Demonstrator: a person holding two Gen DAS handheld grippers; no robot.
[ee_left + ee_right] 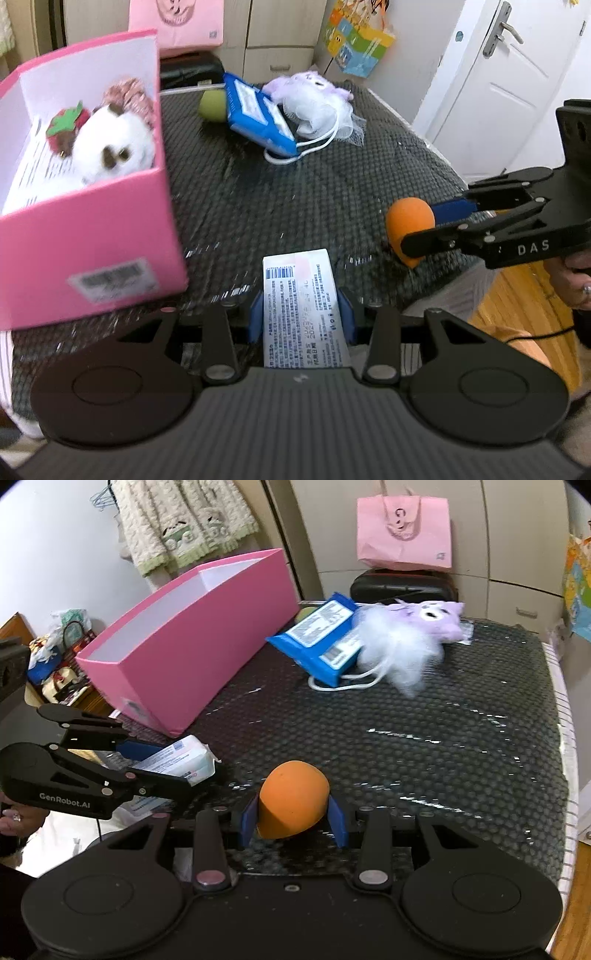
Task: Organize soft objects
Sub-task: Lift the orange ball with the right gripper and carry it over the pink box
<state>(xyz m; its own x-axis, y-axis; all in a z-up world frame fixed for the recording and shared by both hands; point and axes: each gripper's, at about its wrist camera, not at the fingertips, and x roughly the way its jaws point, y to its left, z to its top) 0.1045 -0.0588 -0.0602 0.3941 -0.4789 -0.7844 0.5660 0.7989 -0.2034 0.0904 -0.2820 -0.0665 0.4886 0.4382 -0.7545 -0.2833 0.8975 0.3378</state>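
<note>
My left gripper (pixel 301 317) is shut on a white tissue pack (pixel 303 310) with a printed label, held above the dark mat near the pink box (pixel 92 236). The same pack (pixel 181 758) shows in the right wrist view, in the left gripper (pixel 162 764). My right gripper (pixel 293 818) is shut on an orange sponge (pixel 291 803); the left wrist view shows that sponge (pixel 408 221) at the right in the right gripper (pixel 417 225). Inside the box lie a white plush (pixel 114 147) and a strawberry toy (pixel 66 129).
On the mat's far side lie a blue wipes pack (pixel 258 114), a green sponge (pixel 212 105), a white mesh puff (pixel 325 114) and a purple plush (pixel 436 618). A pink bag (pixel 404 531) stands on a black case behind. The wooden floor (pixel 517 306) lies off the mat's right edge.
</note>
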